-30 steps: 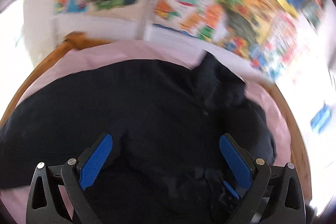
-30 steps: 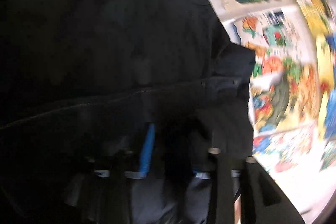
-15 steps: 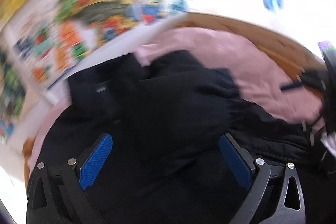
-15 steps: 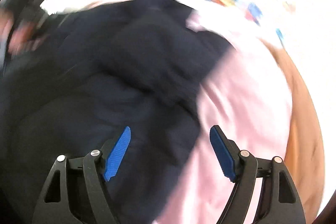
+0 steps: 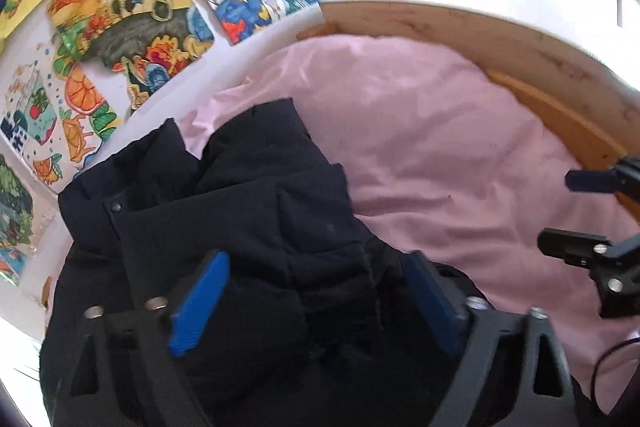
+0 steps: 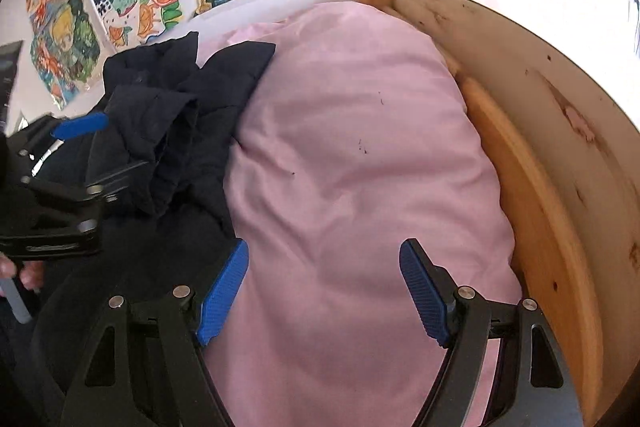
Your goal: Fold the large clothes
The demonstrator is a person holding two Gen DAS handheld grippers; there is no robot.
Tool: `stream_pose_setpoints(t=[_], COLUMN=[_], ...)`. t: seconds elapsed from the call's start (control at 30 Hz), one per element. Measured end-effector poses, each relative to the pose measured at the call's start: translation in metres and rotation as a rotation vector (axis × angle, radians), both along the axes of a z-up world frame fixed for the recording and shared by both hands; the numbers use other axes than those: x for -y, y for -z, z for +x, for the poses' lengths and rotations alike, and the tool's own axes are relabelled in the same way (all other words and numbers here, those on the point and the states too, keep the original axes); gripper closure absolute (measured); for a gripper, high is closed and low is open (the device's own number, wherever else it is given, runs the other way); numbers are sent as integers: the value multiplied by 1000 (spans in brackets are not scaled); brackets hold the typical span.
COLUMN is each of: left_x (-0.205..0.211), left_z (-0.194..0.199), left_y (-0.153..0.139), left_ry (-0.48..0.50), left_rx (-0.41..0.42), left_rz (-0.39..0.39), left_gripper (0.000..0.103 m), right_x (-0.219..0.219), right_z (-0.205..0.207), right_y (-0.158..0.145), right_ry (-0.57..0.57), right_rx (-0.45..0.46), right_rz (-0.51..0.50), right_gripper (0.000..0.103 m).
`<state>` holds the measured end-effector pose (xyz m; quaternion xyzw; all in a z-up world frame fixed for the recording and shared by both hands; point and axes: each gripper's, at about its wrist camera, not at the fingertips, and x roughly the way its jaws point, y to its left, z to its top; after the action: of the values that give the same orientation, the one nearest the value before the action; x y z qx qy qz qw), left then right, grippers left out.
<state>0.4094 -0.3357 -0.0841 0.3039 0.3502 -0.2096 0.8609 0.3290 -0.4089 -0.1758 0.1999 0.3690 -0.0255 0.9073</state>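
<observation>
Left wrist view, nearest: left gripper (image 5: 316, 301) with its blue pads (image 5: 200, 303) spread, poised over a puffy fold of the dark jacket (image 5: 240, 211). The jaws have just been closing in from their widest. Jacket fabric bulges up between them, but a gap shows on each side and the pads do not press on it.

Right wrist view, nearest: right gripper (image 6: 324, 291), jaws apart, nothing between them. They have just been opening wider. Beneath them lies only the pink bedcover (image 6: 352, 155); the left pad sits just beside the jacket's edge.

Middle ground: the jacket (image 6: 168, 123) lies crumpled on the left part of the bed, on top of the pink bedcover (image 5: 432, 147). Its collar end, with a snap button visible, points toward the wall. The rest of the cover, to the right, is bare and wrinkled.

Each gripper shows in the other's view: the left one at the left edge of the right wrist view, over the jacket, with a bit of a hand (image 6: 22, 273) below it; the right one at the right edge of the left wrist view, over the cover.

Farther: wooden bed frame (image 6: 532, 163) curves along the right side of the cover.

Farthest: white wall with colourful drawings (image 5: 132, 11) taped up in a row.
</observation>
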Motion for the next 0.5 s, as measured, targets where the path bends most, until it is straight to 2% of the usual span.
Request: stream_pose_setpoints(t=[0.07,0.13,0.2,0.23,0.33,0.43,0.5], left_x=[8,10,6,4,-10,-37,-70], left_z=[3,7,6,3,-8,-7,-2], left_y=[9,12,5,-1,-24,-53,-81], left_ry=[-18,-40,-39,-25,31,3,-48], left_rx=[5,-9,-4,13,69,74,79], left_rz=[50,67,42,40,9,-58,-136], left_gripper=[51,60,86,91,95,96,97], right_x=[5,5,-1,-3,-5,-12,-18], right_z=[7,16,28,27,28,36,42], right_y=[-2,-3,-10,-10,-14,-15,-17], right_ry=[-3,-7,-10,-11,-15,-26,-36], right_rx=[3,13,29,39,65,78,86], right_rz=[-3,-14,-25,-25,-31,-29,-31], right_gripper=[30,30,30,30,30,30,30])
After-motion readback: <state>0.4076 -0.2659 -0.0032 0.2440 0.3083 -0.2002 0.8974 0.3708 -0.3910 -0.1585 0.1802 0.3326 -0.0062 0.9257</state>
